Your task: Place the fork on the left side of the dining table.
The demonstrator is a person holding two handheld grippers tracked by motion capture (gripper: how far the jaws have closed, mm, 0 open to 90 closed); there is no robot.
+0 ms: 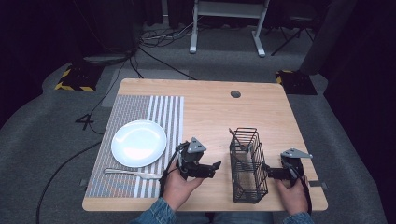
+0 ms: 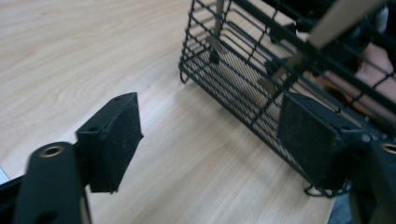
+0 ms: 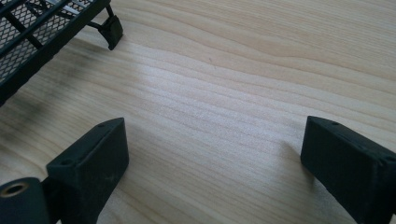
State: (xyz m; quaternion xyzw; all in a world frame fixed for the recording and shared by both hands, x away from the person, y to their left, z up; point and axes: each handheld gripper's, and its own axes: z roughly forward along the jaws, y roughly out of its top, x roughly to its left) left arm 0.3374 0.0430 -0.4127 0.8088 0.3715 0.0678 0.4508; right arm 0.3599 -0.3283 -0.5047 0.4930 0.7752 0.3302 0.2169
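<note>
Left hand-held gripper (image 1: pixel 215 166): held near the counter's (image 1: pixel 210 112) front edge, jaws spread apart, nothing between them, just left of the basket (image 1: pixel 248 164).
Right hand-held gripper (image 1: pixel 267 170): jaws wide apart over bare wood, beside the basket's right side.
Basket: utensils are held inside.
Plate (image 1: pixel 138 143): set on the mat (image 1: pixel 135 108), left side.
Fork (image 1: pixel 132 173): laid before the plate.

A black wire basket (image 1: pixel 248 164) is stood upright near the table's (image 1: pixel 210 112) front edge, right of centre. A metal utensil (image 1: pixel 238 139) is leaned inside its far end. A white plate (image 1: pixel 138 143) is set on a striped placemat (image 1: pixel 140 116) toward the left edge, with a fork (image 1: pixel 133 173) laid just before it.
</note>
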